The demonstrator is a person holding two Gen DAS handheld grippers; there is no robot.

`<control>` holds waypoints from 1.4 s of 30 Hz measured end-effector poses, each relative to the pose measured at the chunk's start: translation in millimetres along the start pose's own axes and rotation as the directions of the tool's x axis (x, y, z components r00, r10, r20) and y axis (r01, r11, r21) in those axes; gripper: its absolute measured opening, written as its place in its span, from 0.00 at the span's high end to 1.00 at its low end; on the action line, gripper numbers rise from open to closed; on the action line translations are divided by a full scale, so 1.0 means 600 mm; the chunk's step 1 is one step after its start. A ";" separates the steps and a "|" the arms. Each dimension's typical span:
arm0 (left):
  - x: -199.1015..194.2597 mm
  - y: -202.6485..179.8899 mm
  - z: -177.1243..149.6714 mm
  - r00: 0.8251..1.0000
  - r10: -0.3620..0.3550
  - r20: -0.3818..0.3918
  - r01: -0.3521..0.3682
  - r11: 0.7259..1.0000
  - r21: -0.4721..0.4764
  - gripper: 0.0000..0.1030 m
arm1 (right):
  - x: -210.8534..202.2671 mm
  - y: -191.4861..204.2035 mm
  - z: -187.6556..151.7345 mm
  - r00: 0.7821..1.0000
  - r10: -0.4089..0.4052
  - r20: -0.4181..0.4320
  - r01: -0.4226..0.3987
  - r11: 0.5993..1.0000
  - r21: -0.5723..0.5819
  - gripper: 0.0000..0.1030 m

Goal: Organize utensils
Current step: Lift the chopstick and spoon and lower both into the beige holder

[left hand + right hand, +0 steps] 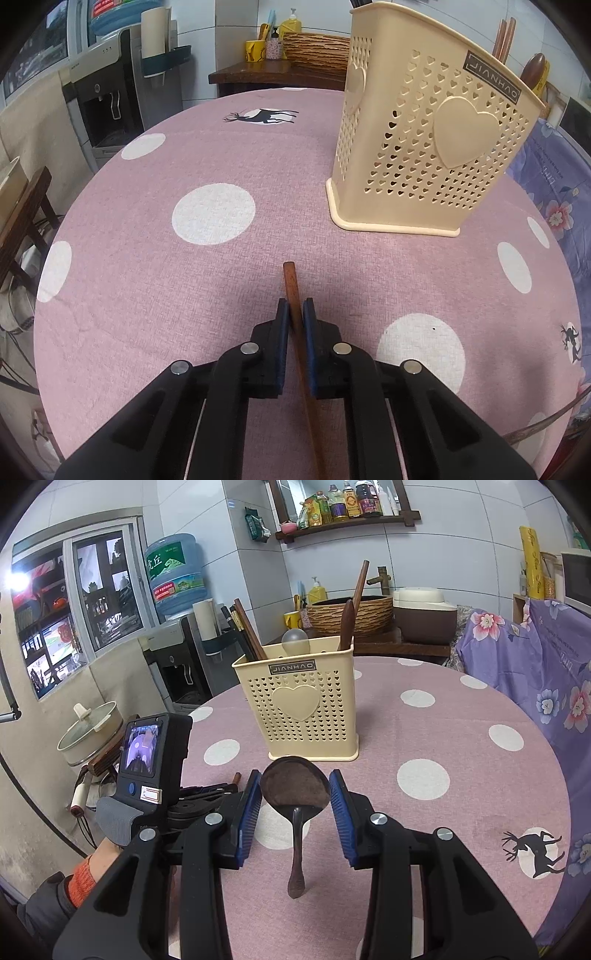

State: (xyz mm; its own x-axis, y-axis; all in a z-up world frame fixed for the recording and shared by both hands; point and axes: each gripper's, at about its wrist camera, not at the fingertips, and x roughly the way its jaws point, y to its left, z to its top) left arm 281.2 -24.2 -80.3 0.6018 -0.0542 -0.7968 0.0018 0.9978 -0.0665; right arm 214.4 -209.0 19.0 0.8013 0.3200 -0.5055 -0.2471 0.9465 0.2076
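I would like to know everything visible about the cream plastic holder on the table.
The cream plastic holder stands upright on the pink dotted tablecloth. Its walls are pierced with rows of small heart-shaped holes, with one large raised heart on each visible face and a dark JIANHAO label near the rim. A flat flange runs around its base. Dark chopsticks, a pale spoon and brown wooden utensils stick out above. No tongs touch it.

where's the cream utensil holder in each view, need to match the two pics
Left wrist view: cream utensil holder stands upper right, seen corner-on, near the far edge of the pink dotted tablecloth.
Right wrist view: the holder stands at centre, face-on, just beyond the dark spoon between the right jaws.
Shared landmark: the yellow mug on the wooden counter behind the table.
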 end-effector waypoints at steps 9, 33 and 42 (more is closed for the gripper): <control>0.000 -0.002 -0.001 1.000 0.001 0.012 -0.001 1.000 0.003 0.92 | 0.001 0.002 0.001 1.000 -0.009 -0.004 0.009 1.000 -0.007 0.63; -0.259 0.032 0.019 0.906 -0.223 0.361 0.234 0.972 0.012 0.92 | 0.000 0.012 -0.001 0.999 -0.031 0.009 0.031 0.999 -0.008 0.63; -0.263 0.046 0.021 0.891 -0.243 0.384 0.263 0.965 -0.001 0.92 | 0.000 0.012 0.003 1.000 -0.024 0.017 0.024 1.000 -0.007 0.63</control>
State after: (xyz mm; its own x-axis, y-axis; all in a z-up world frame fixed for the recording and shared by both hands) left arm 196.2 12.6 51.1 0.8425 -0.2756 -0.4629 0.1596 0.9484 -0.2741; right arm 213.7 -202.1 21.8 0.8160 0.2966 -0.4961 -0.2317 0.9542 0.1895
